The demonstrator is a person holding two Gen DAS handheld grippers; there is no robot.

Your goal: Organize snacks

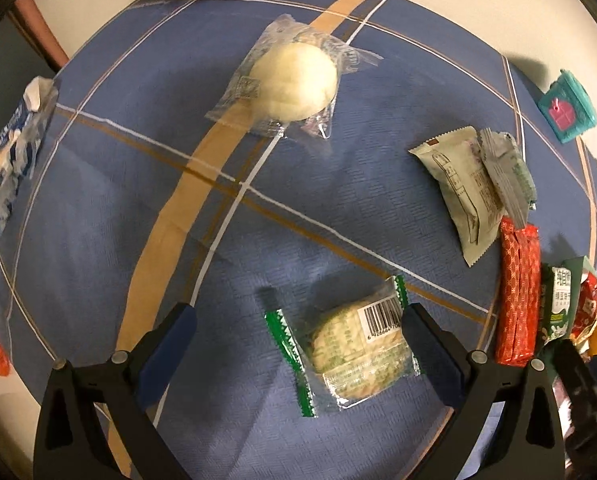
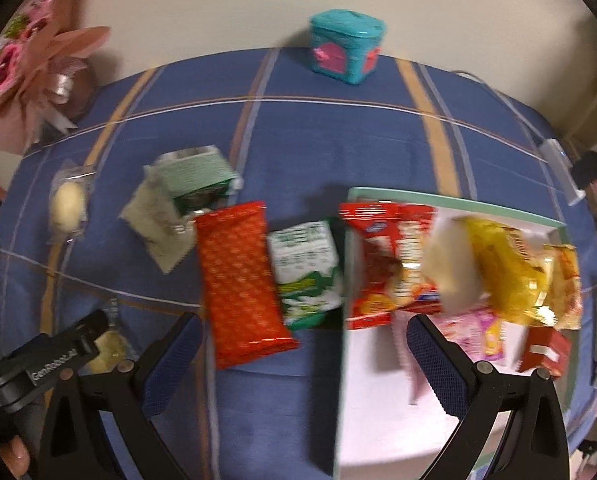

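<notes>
While both pairs of tongs hung spread wide and empty over the blue plaid counter [image 1: 98,240], the move turned on the left tongs [image 1: 298,344]: the round green-edged pastry [image 1: 354,348] lay directly between their pads, near the counter's near edge. Its long axis ran across the gap, slightly skewed, and one sealed end was just beside the right-hand pad. The left hand was plainly the nearer.

The right tongs [image 2: 304,356] hovered over the near rim of the pale tray [image 2: 378,420], which sat at the counter's right side and held perhaps five packets, though blur made that count uncertain.

Loose on the cloth, from larger to smaller, I counted one white bun in clear wrap [image 1: 294,82] toward the far edge, one orange-red pack [image 2: 240,280] beside the tray, one green-and-white pouch [image 2: 304,272] against the tray's left wall, and two pale overlapping sachets [image 1: 466,196]. One teal box [image 2: 346,46] stood at the far edge.
</notes>
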